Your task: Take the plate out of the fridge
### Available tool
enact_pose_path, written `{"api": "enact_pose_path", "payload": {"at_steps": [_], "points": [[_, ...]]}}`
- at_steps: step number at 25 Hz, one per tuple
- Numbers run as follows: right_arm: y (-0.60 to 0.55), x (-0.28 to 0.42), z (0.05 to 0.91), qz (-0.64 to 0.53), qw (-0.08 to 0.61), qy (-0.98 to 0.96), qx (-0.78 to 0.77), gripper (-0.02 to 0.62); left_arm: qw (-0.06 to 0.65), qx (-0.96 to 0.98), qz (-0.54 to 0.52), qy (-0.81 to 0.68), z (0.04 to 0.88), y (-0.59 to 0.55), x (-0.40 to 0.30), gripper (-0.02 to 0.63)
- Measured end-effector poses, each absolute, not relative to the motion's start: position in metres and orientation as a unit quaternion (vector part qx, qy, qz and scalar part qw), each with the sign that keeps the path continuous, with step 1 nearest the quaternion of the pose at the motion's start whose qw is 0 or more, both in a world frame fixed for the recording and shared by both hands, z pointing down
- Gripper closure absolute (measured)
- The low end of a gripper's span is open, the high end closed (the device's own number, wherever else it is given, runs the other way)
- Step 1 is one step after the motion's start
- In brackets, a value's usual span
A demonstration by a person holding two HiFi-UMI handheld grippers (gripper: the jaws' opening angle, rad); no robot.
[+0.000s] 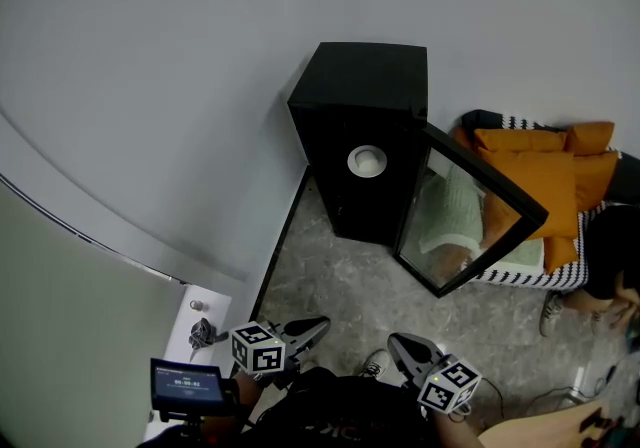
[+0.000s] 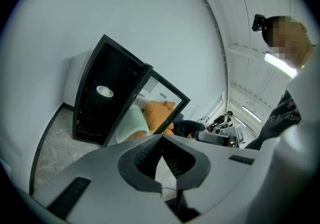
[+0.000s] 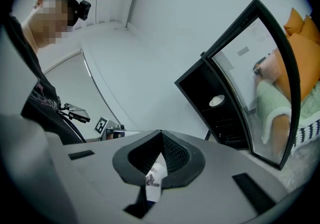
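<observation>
Nearest the body, the left gripper (image 1: 312,328) was held low with its jaws pressed together and nothing between them, and its own view showed the ribbed pads meeting at the tips. The right gripper (image 1: 398,341) hung just beside it in the same condition, jaws together and empty, and both pointed loosely forward. Between the grippers and the appliance lay a stretch of mottled grey floor (image 1: 330,276), and neither tool was close to anything. Beyond that, the glass door (image 1: 465,221) of the fridge (image 1: 355,86) stood swung wide to the right, so the dark interior was exposed. The plate (image 1: 367,160), a small white round dish, sat on an upper shelf inside, well apart from both grippers. Further right, past the door, an orange-cushioned sofa (image 1: 540,171) stood against the pale wall (image 1: 180,56). The opening of the fridge looked done, and the step in hand seemed to be the approach. The next move would probably call for stepping in, spreading one pair of jaws before reaching the shelf, and coming at the plate's rim level enough to pinch it without tipping it or knocking the door frame.
</observation>
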State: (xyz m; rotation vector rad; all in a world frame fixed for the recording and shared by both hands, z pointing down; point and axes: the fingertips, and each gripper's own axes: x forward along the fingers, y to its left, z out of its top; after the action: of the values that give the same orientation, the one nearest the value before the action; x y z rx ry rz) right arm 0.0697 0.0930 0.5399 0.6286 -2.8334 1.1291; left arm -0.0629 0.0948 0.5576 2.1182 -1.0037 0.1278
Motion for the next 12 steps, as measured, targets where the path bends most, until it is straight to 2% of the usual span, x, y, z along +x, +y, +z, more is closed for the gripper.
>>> {"api": "enact_pose_path", "payload": {"at_steps": [12], "points": [[0.058, 0.134, 0.532, 0.363, -0.032, -0.886, 0.288, 0.598, 0.408, 0.823, 0.045, -0.393, 0.568, 0.003, -0.053, 0.606]]}}
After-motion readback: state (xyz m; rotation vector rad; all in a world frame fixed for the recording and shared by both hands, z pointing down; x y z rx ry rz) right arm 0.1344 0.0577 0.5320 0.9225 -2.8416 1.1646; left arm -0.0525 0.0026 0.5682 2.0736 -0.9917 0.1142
